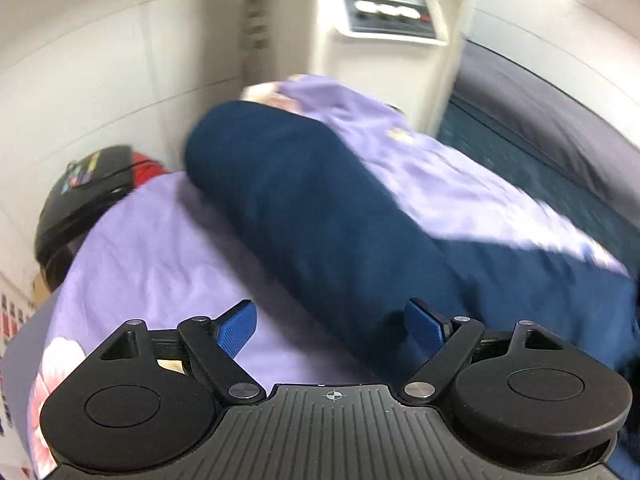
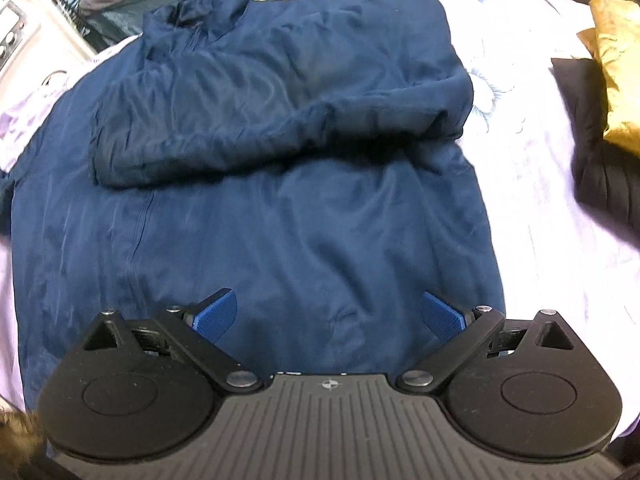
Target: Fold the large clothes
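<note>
A large navy blue jacket (image 2: 256, 208) lies spread on a lilac bedsheet (image 2: 536, 184), one sleeve (image 2: 280, 112) folded across its chest, collar at the far end. My right gripper (image 2: 330, 314) hovers over the jacket's lower hem, open, blue pads wide apart with nothing between them. In the left wrist view another sleeve of the jacket (image 1: 320, 208) stretches away over the sheet (image 1: 160, 256). My left gripper (image 1: 332, 326) is open above the sleeve's edge, empty. This view is motion-blurred.
A white appliance with a control panel (image 1: 384, 32) stands past the bed's edge, beside a grey pillow (image 1: 560, 120). A black helmet-like object (image 1: 80, 204) sits at left. A black cloth (image 2: 600, 168) and a golden cloth (image 2: 616, 76) lie on the sheet at right.
</note>
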`<state>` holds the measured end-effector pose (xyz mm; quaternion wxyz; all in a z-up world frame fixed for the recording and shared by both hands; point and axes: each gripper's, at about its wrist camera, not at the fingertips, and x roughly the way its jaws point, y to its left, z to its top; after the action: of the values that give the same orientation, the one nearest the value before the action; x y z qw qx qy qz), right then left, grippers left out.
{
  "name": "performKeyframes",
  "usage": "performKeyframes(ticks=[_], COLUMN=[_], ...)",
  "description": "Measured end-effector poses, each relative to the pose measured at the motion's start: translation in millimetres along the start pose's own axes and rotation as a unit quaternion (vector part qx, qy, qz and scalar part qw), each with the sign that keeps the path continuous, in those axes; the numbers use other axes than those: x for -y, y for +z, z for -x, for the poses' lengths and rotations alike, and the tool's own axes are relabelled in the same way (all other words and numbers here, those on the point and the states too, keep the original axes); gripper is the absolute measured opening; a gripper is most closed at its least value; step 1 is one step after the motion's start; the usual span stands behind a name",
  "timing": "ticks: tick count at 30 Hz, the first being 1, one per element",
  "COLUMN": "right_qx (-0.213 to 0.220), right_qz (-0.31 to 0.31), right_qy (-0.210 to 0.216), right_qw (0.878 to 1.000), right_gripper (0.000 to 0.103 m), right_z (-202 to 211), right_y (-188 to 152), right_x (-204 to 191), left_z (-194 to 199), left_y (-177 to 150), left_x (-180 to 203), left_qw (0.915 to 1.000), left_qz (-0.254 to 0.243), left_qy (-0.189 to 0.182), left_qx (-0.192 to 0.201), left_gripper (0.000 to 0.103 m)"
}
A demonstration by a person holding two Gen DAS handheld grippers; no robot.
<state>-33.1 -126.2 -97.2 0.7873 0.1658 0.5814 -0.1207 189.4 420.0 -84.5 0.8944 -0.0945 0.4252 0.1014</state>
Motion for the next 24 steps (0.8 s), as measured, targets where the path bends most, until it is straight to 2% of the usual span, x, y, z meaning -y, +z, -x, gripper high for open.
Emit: performKeyframes(ticks=[6, 10, 12, 13, 14, 15, 16, 18, 21, 24], right_qx=[0.01, 0.014, 0.016, 0.016, 0.016, 0.016, 0.017, 0.022, 0.033, 0.041], right_qz=[-0.001, -0.009, -0.011, -0.012, -0.013, -0.015, -0.016, -0.018, -0.022, -0.023], right_qy=[-0.014, -0.023, -0.028, -0.031, -0.033, -0.035, -0.035, -0.036, -0.033, -0.031], right_qw=[1.0, 1.0, 0.999, 0.999, 0.999, 0.999, 0.999, 0.999, 0.999, 0.998], right_gripper=[0.099, 0.099, 0.099, 0.099, 0.099, 0.099, 0.099, 0.099, 0.099, 0.098], right_z=[9, 11, 11, 10, 9, 9, 9, 9, 9, 7], right_y=[0, 1, 1, 2, 2, 3, 4, 8, 16, 23], right_x=[-11, -15, -16, -17, -17, -17, -17, -17, -16, -17], left_z=[-52, -76, -83, -83, -83, -80, -77, -64, -21, 24], left_y=[38, 41, 39, 37, 36, 35, 36, 40, 52, 56], left_x=[-36, -44, -44, -44, -44, -43, -43, -47, -58, -58], left_qw=[0.9942, 0.9903, 0.9892, 0.9894, 0.99, 0.9906, 0.9909, 0.9908, 0.985, 0.9802], left_qz=[0.102, 0.126, 0.13, 0.131, 0.128, 0.125, 0.123, 0.13, 0.159, 0.155], left_qy=[0.002, -0.013, -0.011, -0.014, -0.019, -0.025, -0.028, -0.032, -0.042, -0.043], left_qx=[-0.031, -0.057, -0.066, -0.062, -0.056, -0.051, -0.046, -0.021, 0.052, 0.116], left_gripper=[0.103, 0.103, 0.095, 0.084, 0.073, 0.068, 0.055, 0.051, 0.049, 0.048])
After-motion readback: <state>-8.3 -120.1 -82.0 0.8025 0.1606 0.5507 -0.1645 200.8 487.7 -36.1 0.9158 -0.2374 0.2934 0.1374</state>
